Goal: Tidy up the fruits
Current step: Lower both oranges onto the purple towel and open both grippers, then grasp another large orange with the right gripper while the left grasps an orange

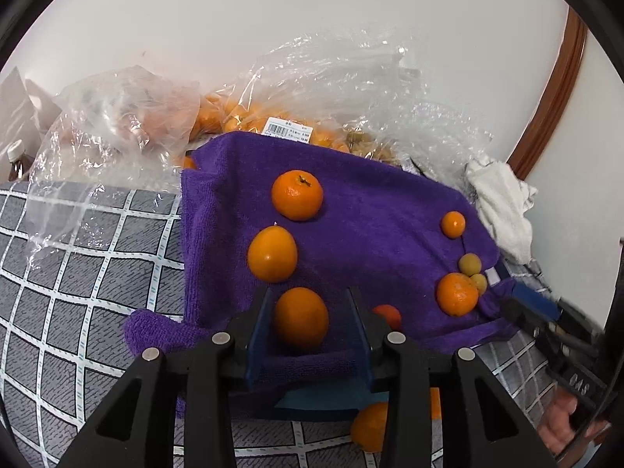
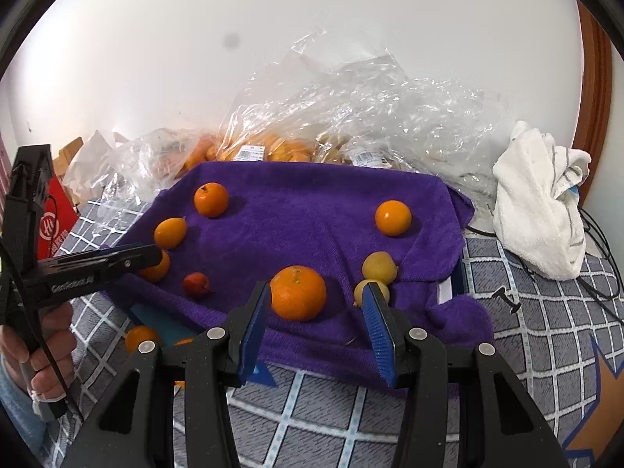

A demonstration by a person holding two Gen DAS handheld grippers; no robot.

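Bags: see-through bags sit at the back by the wall, with more orange fruit inside.

Cloth: a purple cloth lies on a grey checked cover. The loose fruit sits on it.

Left row: three oranges stand in a line on the left side of the cloth. The far orange has a stalk, the middle orange is just in front of it, and the near orange ends the line.

Left gripper: its jaws stand on each side of the near orange. There is a gap on both sides, so it is not pinching the fruit.

Red fruit: a small red one lies just right of the left gripper.

Right gripper: it is spread wide and holds nothing. The big orange lies just ahead, a bit left of the gap.

Yellow fruits: two small ones touch each other near the right jaw.

Step now: I think the near orange was just set into the row.

Next move: pull the left gripper back without bumping the orange, since it can roll. The right gripper could then slide left over the big orange and close softly.
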